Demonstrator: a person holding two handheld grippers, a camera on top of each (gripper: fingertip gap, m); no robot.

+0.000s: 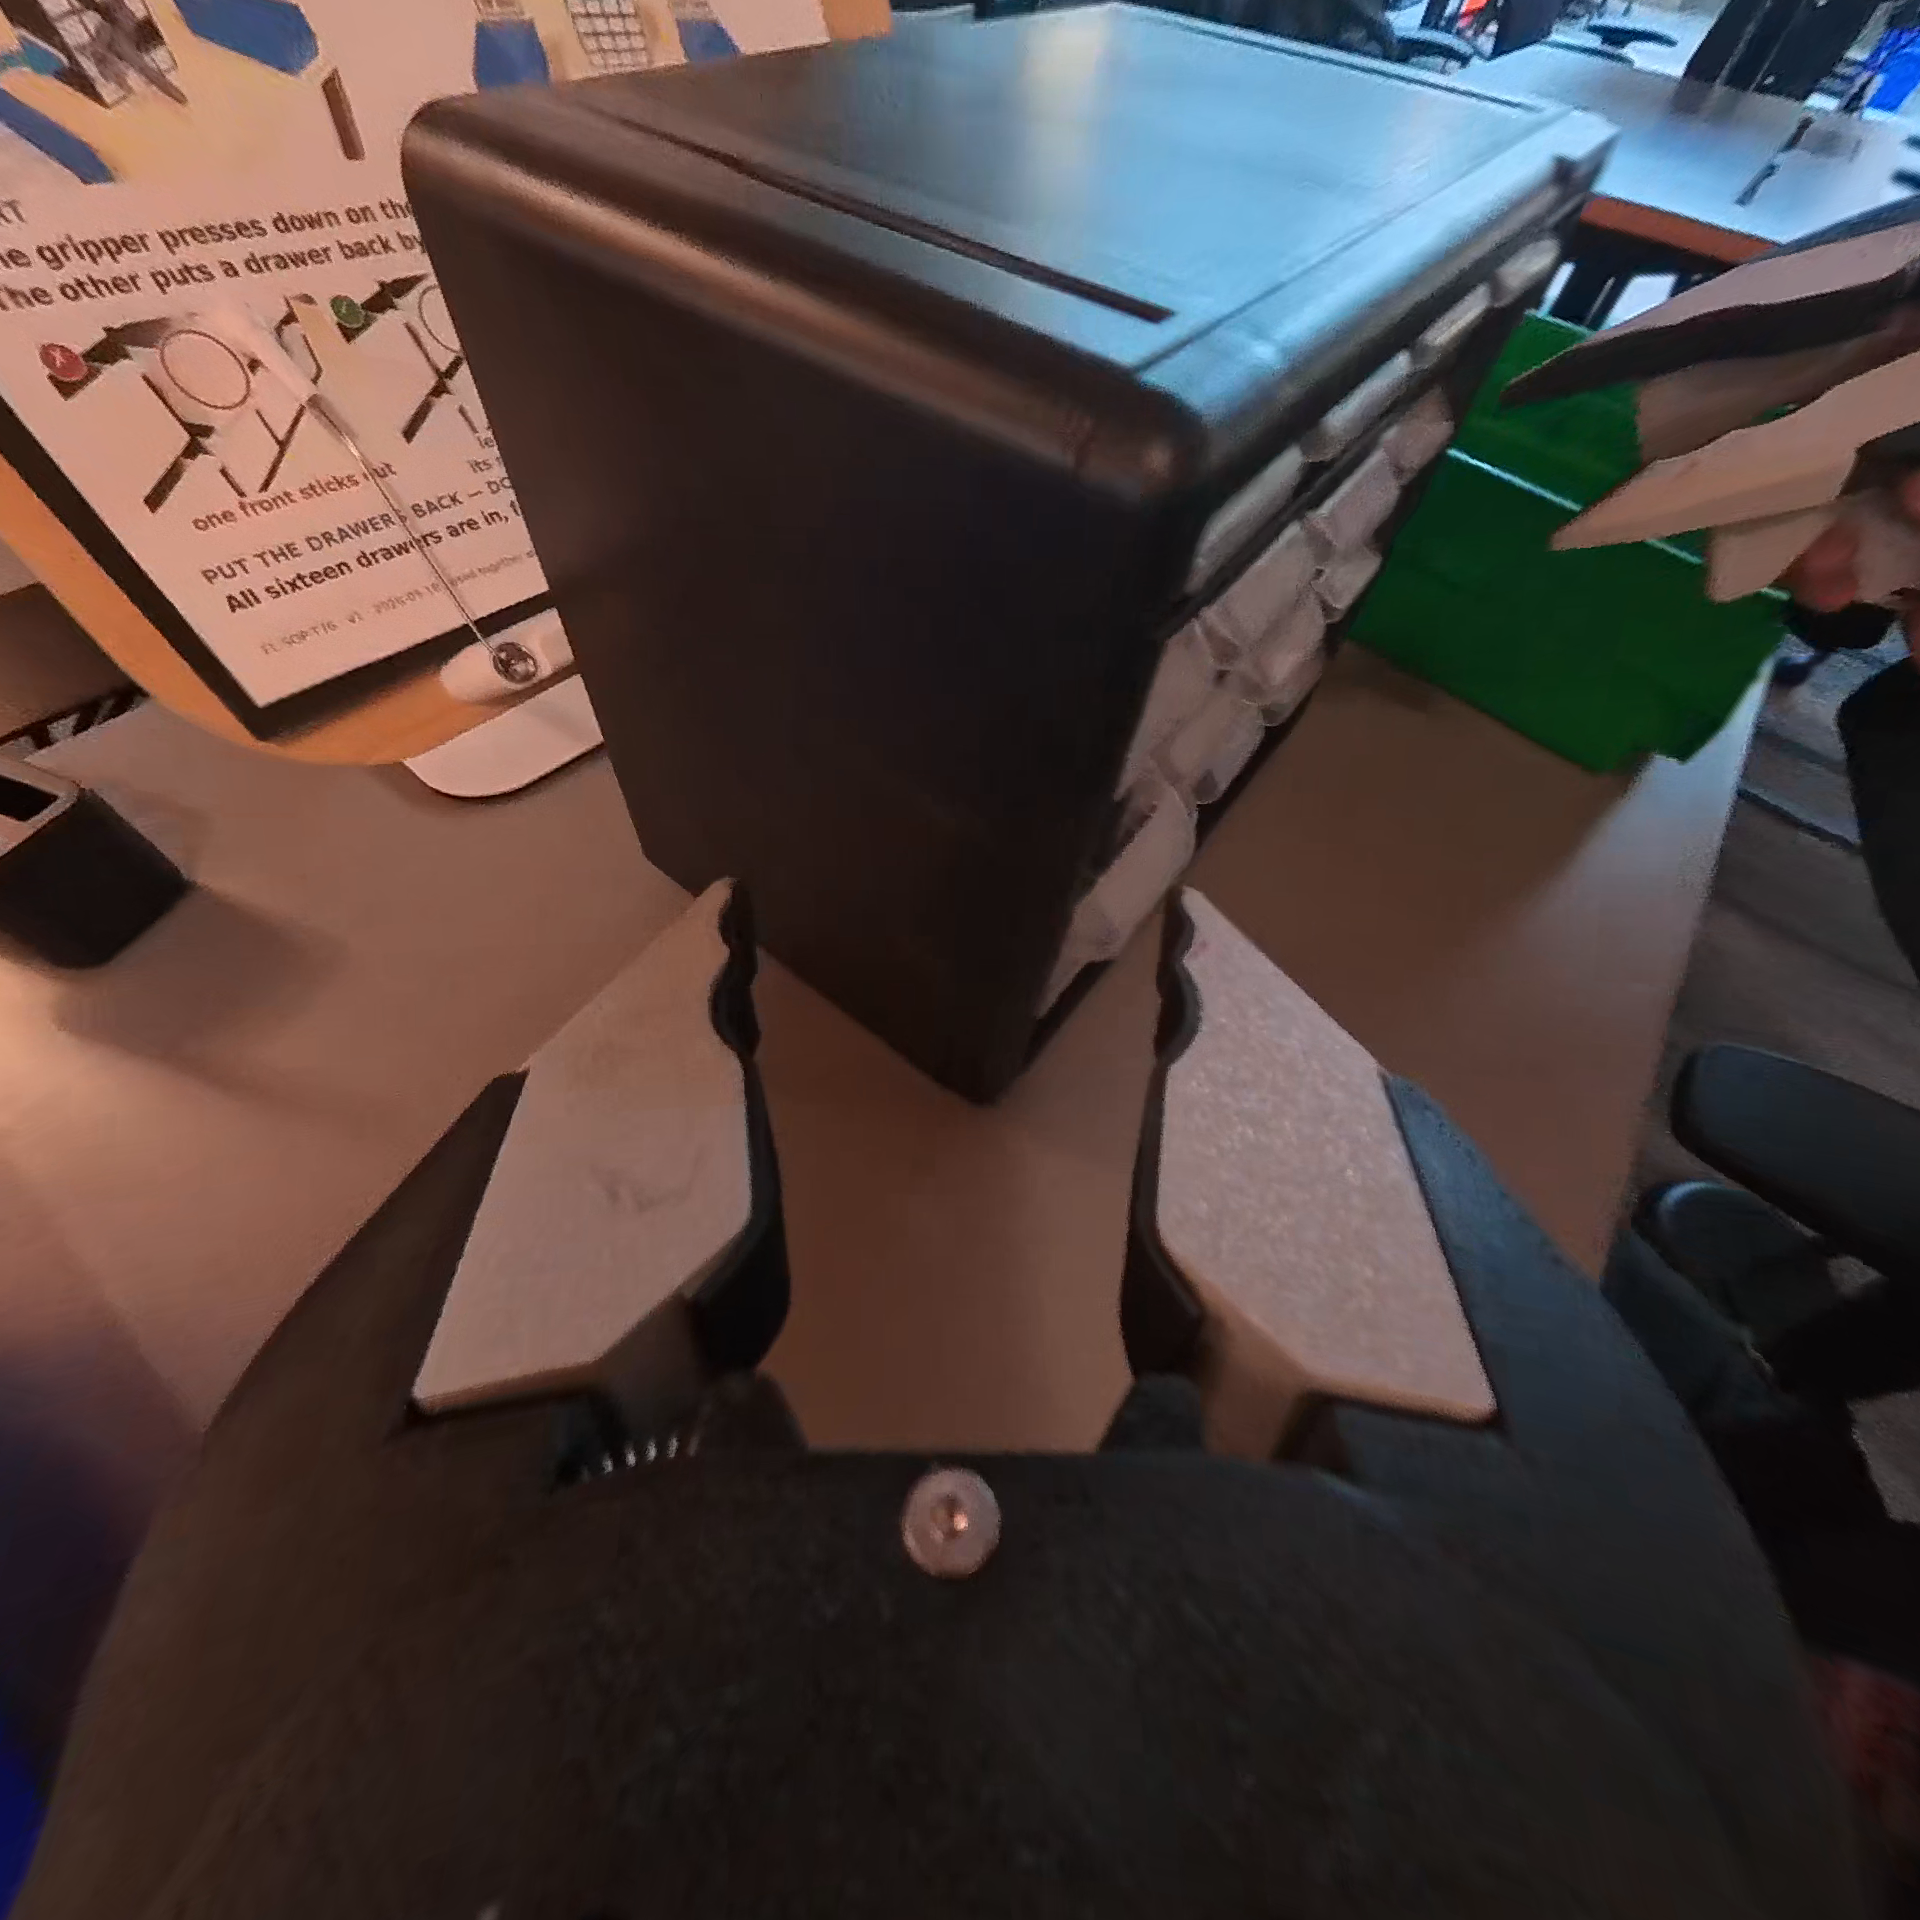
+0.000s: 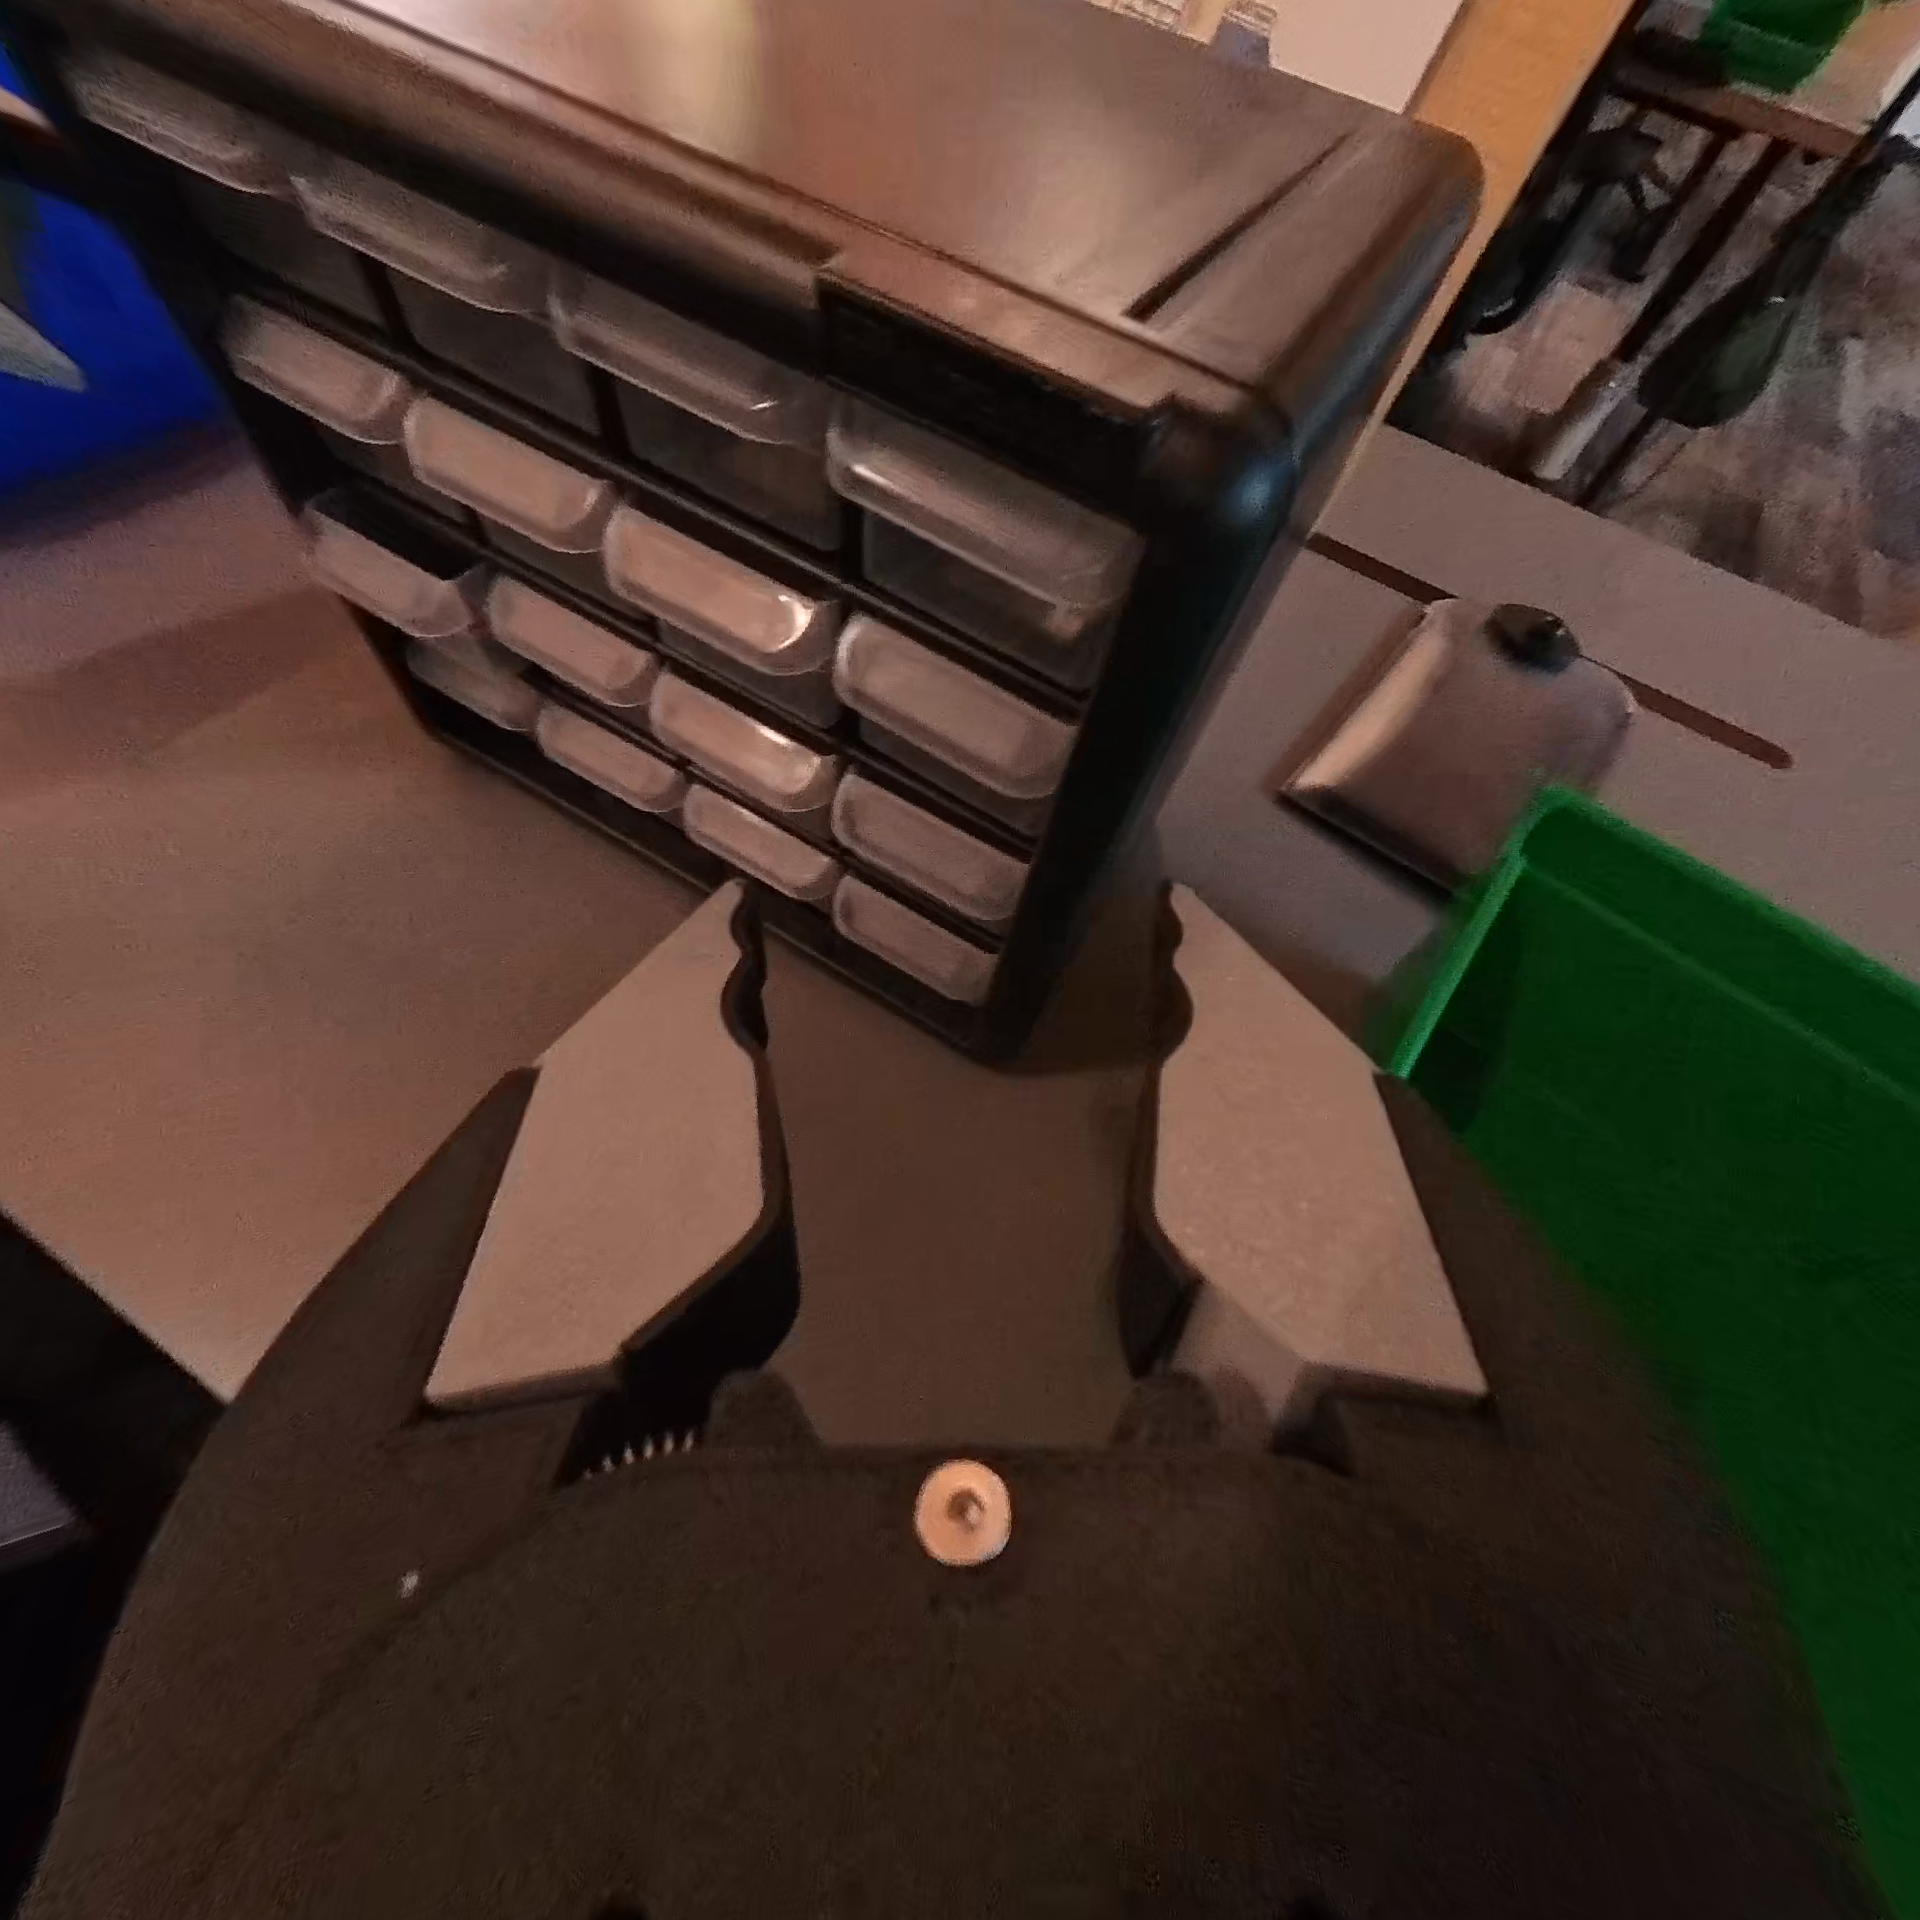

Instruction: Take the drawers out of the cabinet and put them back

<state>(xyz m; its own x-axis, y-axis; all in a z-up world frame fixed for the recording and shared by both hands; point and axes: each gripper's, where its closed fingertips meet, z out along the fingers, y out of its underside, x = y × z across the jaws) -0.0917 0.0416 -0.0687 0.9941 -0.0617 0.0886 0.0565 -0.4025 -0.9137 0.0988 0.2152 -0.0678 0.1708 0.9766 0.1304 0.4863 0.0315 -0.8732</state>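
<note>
Both tongs are spread and empty. The left tongs (image 1: 956, 997) hover above the surface (image 1: 343, 935) with the black small-parts cabinet (image 1: 831, 582) just ahead of their tips; from this side they face the cabinet's blank side wall and near bottom corner, with the drawer fronts wrapping away to the right. The right tongs (image 2: 956, 987) hover before the cabinet's (image 2: 1226, 520) front, their tips near its lower right corner. The clear plastic drawers (image 2: 727, 613) fill the grid ahead and to the left of the right tongs; some fronts appear to stand slightly proud of others, though blur leaves this uncertain. The top right compartment (image 2: 966, 374) looks dark and may lack a drawer; none is seen outside the cabinet. A green bin (image 2: 1683, 1091) lies just to the right of the right tongs, and a printed instruction sheet (image 1: 249, 436) stands ahead and left of the left tongs.

Hazards, as judged: neither pair of tongs touches the cabinet, so a pull on a drawer by the right tongs would probably drag or tip the light cabinet forward unless the left tongs first press down on its top. The drawer lips are shallow and smooth; a pinch set too near the edge could slip off. Closely packed fronts invite catching a neighbouring drawer.
</note>
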